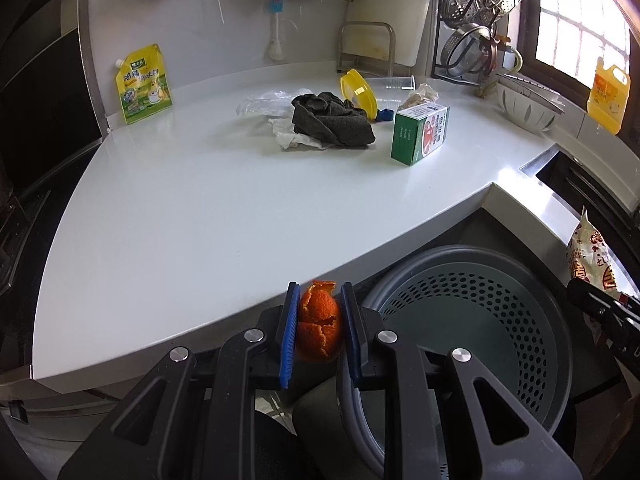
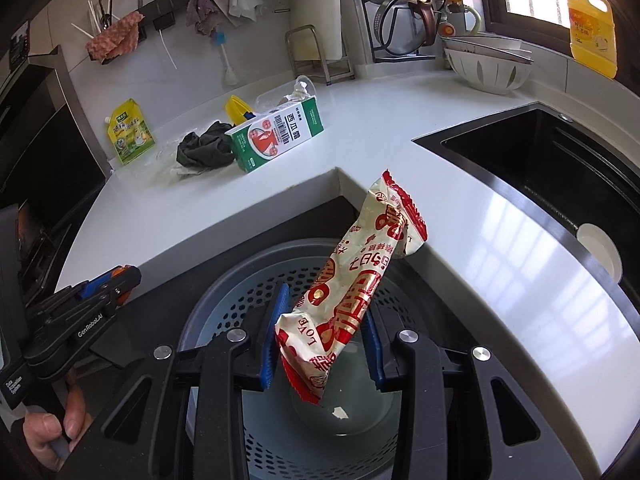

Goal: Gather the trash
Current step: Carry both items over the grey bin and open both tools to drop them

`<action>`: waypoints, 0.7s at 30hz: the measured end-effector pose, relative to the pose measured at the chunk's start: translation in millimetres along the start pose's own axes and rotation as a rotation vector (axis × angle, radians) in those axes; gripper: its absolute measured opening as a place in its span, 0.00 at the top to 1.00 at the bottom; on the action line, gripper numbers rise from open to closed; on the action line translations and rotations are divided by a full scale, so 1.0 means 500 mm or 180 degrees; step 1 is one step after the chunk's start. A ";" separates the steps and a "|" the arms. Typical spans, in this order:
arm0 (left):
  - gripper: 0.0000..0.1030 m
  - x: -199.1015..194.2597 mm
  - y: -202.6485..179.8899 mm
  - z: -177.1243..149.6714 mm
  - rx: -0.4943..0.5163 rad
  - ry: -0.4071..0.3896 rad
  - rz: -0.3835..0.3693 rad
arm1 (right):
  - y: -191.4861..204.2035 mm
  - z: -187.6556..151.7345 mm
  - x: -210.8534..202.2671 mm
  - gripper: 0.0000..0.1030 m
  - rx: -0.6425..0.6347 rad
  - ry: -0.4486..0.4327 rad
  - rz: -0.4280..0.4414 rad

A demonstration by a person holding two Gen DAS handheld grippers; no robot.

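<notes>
My left gripper (image 1: 319,322) is shut on an orange peel (image 1: 319,326), held at the counter's front edge, just left of the grey perforated bin (image 1: 480,320). My right gripper (image 2: 324,332) holds a red-and-cream snack wrapper (image 2: 360,280) upright over the bin (image 2: 248,300); its pads stand a little apart around the wrapper. The left gripper shows in the right wrist view (image 2: 108,284), and the wrapper shows in the left wrist view (image 1: 592,256). On the counter lie a green-and-white carton (image 1: 420,132), a dark cloth (image 1: 332,120), crumpled plastic (image 1: 264,106) and tissue (image 1: 292,138).
A yellow pouch (image 1: 144,84) leans against the back wall. A yellow lid (image 1: 358,92) and clear cups (image 1: 394,82) lie behind the cloth. A dish rack (image 1: 476,28), a white colander (image 1: 528,106) and a yellow bottle (image 1: 608,96) stand at right. A black sink (image 2: 560,176) is set into the counter.
</notes>
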State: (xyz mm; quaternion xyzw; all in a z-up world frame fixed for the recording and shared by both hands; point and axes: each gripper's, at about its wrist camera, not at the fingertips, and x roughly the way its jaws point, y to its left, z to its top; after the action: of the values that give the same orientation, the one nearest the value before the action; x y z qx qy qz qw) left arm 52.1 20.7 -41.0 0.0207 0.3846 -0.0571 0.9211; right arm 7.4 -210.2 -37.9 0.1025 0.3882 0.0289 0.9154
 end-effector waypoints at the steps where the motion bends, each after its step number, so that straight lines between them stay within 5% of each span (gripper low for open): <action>1: 0.80 -0.001 -0.002 -0.005 0.0010 0.0022 -0.0016 | 0.003 -0.007 -0.002 0.67 -0.0003 0.0023 0.0010; 13: 0.80 -0.018 -0.048 -0.050 0.0122 0.0119 -0.0098 | 0.005 -0.066 -0.026 0.67 -0.0188 0.0046 -0.0099; 21: 0.80 -0.014 -0.072 -0.077 0.0142 0.0217 -0.0066 | -0.011 -0.103 -0.019 0.67 -0.0072 0.0104 0.0059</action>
State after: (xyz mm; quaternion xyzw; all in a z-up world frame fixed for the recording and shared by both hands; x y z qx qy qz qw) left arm 15.7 -11.1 -63.2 0.0392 0.4146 -0.0744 0.9061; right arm -36.3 -208.5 -67.5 0.0953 0.4017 0.0434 0.9098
